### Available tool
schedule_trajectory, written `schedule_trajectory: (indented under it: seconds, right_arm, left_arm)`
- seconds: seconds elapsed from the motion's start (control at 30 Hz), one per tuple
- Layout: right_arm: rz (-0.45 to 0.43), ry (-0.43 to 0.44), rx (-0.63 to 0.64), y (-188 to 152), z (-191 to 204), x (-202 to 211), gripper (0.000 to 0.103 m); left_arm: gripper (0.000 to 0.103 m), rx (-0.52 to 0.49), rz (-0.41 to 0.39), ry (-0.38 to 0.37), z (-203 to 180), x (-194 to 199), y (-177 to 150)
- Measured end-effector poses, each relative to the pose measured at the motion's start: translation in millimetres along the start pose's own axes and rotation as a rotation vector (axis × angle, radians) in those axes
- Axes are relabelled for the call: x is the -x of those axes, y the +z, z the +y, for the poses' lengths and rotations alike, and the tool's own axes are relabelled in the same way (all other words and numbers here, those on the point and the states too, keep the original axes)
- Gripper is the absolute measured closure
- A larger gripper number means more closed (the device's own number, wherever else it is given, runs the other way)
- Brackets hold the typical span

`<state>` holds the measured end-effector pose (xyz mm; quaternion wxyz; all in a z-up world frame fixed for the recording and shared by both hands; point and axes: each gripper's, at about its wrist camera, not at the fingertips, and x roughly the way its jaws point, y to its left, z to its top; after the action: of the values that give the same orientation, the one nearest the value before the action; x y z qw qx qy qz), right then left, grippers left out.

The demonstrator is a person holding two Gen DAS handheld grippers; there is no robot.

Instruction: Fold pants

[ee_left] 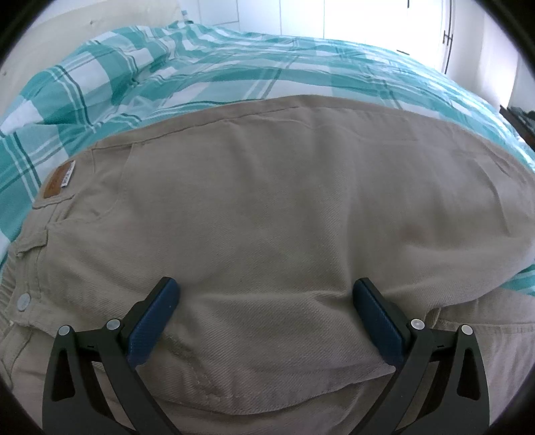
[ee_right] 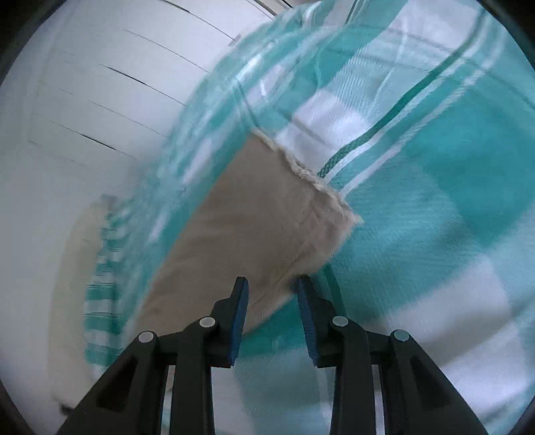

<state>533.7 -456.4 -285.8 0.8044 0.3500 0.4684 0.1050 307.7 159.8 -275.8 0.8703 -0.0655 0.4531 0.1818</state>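
Note:
Beige pants (ee_left: 267, 200) lie on a teal and white checked bedspread (ee_left: 200, 73), waistband with a brown label (ee_left: 58, 182) at the left. My left gripper (ee_left: 265, 291) is open, its blue pads resting wide apart on the pants' near edge. In the right wrist view, blurred by motion, the frayed leg end of the pants (ee_right: 260, 214) lies on the bedspread (ee_right: 434, 200). My right gripper (ee_right: 272, 287) is open, its jaws either side of the leg's lower edge; whether they touch it I cannot tell.
White cupboard doors (ee_left: 367, 16) stand beyond the bed's far side. In the right wrist view white wall panels (ee_right: 83, 100) lie past the bed's edge at left.

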Motion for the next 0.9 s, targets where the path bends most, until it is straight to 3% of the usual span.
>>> schedule_trajectory:
  seconds: [0.07, 0.13, 0.23, 0.33, 0.4, 0.43, 0.47, 0.6, 0.7, 0.77, 0.83, 0.9]
  right_arm:
    - [-0.039, -0.005, -0.054, 12.4, -2.3, -13.0, 0.077]
    - [-0.118, -0.047, -0.093, 19.7, -0.2, -13.6, 0.092]
    - [-0.133, -0.086, -0.098, 25.5, 11.2, -9.2, 0.095]
    - [-0.138, 0.028, -0.07, 22.0, 18.4, 16.5, 0.095]
    - [-0.132, 0.024, -0.069, 14.2, 9.1, 37.3, 0.072]
    - [-0.122, 0.015, -0.078, 10.8, 4.0, 43.6, 0.041]
    - [-0.116, 0.018, -0.092, 6.8, -2.2, 49.7, 0.035]
    - [-0.068, 0.078, -0.117, 1.7, -14.9, 41.5, 0.036]
    - [-0.041, 0.065, -0.179, 6.4, -18.7, 14.8, 0.045]
    - [-0.089, 0.022, -0.208, 13.5, -23.7, 2.9, 0.075]
    - [-0.127, -0.014, -0.237, 17.1, -25.2, -3.1, 0.098]
    - [-0.155, -0.03, -0.232, 18.6, -14.1, -4.0, 0.099]
  left_arm:
    - [0.001, -0.002, 0.001, 0.003, -0.3, -0.4, 0.2]
    - [0.001, -0.003, 0.002, 0.006, -0.5, -0.9, 0.3]
    - [0.001, -0.007, 0.004, 0.014, -0.9, -1.6, 0.8]
    - [0.001, -0.008, 0.002, 0.015, -0.6, -1.5, 0.6]
    - [0.001, -0.008, 0.001, 0.014, -0.3, -1.7, 0.5]
    - [0.001, -0.008, 0.001, 0.015, -0.4, -1.6, 0.6]
    - [0.001, -0.008, 0.002, 0.015, -0.5, -1.6, 0.6]
    - [0.001, -0.01, 0.002, 0.018, -0.2, -1.8, 0.6]
    - [0.001, -0.01, 0.002, 0.019, -0.2, -2.4, 0.7]
    - [0.001, -0.01, 0.001, 0.018, -0.2, -2.4, 0.7]
    - [0.001, -0.01, 0.001, 0.019, -0.3, -2.8, 0.8]
    - [0.001, -0.01, 0.0, 0.02, -0.4, -4.0, 1.0]
